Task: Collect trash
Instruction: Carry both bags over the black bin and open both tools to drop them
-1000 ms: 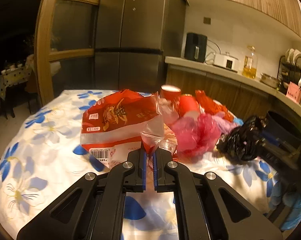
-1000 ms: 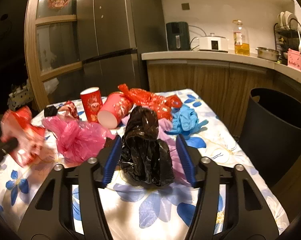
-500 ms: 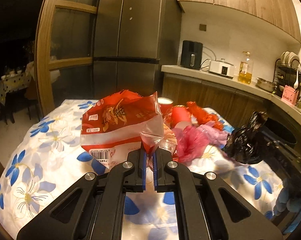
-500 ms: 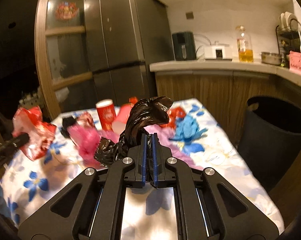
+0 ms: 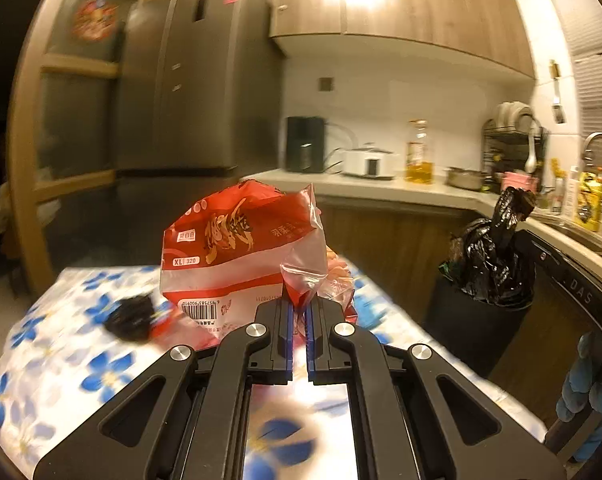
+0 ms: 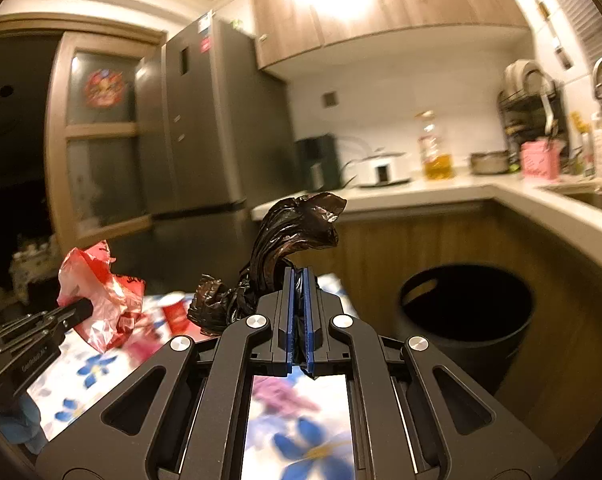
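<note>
Both loads have risen off the tabletop: the right gripper, clamped on the black plastic bag, nears the black bin ahead-right, while the left gripper pinches the red snack bag, ready for dropping.

Home kitchen: fridge, wood cabinets, countertop, dish rack.

Both cams ride right behind their own fingers, raised over the flower-print tablecloth, facing the kitchen counter. Left cam sits further left. Both catch the round black trash bin and tall grey fridge.
</note>
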A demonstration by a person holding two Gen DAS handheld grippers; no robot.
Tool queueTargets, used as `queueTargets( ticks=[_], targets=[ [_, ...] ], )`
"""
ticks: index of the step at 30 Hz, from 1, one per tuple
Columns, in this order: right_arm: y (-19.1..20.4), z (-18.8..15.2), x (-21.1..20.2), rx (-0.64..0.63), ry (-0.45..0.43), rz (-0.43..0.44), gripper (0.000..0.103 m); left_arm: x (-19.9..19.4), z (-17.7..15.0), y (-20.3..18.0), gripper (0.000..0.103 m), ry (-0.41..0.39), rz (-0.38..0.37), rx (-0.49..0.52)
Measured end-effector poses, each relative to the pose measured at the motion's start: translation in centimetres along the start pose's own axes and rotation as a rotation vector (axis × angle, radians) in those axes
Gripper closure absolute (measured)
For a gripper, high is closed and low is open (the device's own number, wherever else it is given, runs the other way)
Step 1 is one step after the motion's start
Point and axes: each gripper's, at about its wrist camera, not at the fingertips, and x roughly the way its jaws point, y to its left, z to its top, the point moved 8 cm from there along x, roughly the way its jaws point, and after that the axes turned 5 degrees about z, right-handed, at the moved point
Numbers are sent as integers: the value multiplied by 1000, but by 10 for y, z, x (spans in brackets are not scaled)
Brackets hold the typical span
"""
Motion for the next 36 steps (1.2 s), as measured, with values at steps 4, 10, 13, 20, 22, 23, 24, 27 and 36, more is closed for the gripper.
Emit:
queueTargets(
  ticks=[4, 10, 13, 20, 22, 23, 24, 27, 36],
  targets=[
    [-39, 23, -6, 20, -57, -82, 99, 12, 22, -48, 99, -36, -85, 31],
    [-91, 43, -7, 30, -106, -192, 99, 29, 49, -124, 99, -101, -193, 78],
    [-117, 51, -3, 39, -127, -236, 99, 43, 57, -157, 99, -112, -248, 76],
    [-161, 46, 8, 74, -111, -285, 99, 71, 48, -220, 99, -118, -344, 118],
    [-169, 42, 11, 76, -102, -297, 99, 81, 41, -230, 99, -98, -363, 121],
    [-173, 40, 13, 76, -98, -304, 99, 84, 38, -233, 99, -91, -370, 119],
    [-176, 39, 14, 76, -94, -310, 99, 88, 36, -236, 99, -87, -376, 120],
    [-185, 36, 19, 78, -82, -322, 99, 95, 30, -244, 99, -77, -393, 121],
    [-203, 28, 34, 96, -50, -335, 98, 116, 15, -258, 98, -51, -438, 116]
  ],
)
